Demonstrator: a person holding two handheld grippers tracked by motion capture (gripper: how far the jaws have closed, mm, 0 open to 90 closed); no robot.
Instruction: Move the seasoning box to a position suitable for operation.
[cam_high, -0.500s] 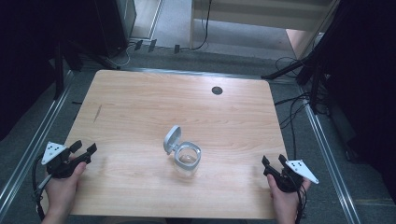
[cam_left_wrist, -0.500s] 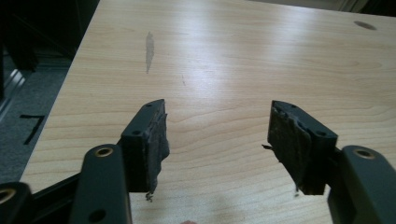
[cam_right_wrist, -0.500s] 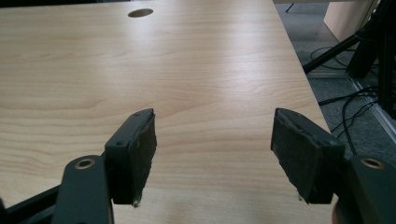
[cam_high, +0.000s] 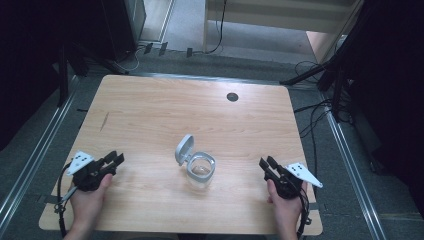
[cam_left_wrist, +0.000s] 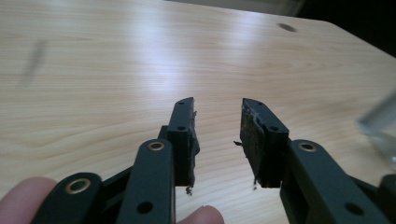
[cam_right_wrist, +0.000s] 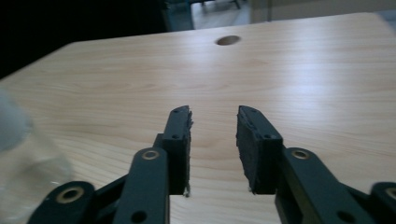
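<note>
A small clear container (cam_high: 200, 171) with its grey hinged lid (cam_high: 183, 149) flipped open stands near the middle of the wooden table (cam_high: 165, 110). My left gripper (cam_high: 116, 160) rests low at the table's front left, open with nothing between its jaws. Its own view has the gripper (cam_left_wrist: 217, 112) over bare wood, with the container (cam_left_wrist: 380, 123) blurred at the right edge. My right gripper (cam_high: 266, 163) sits at the front right, open and empty. In the right gripper view the gripper (cam_right_wrist: 214, 116) points across the table, the container (cam_right_wrist: 18, 140) a blur at the left.
A round cable hole (cam_high: 232, 96) lies near the table's far edge. Metal rails (cam_high: 350, 165) run along both sides, and cables (cam_high: 315, 115) trail on the floor to the right. A dark streak (cam_high: 103, 121) marks the wood at the left.
</note>
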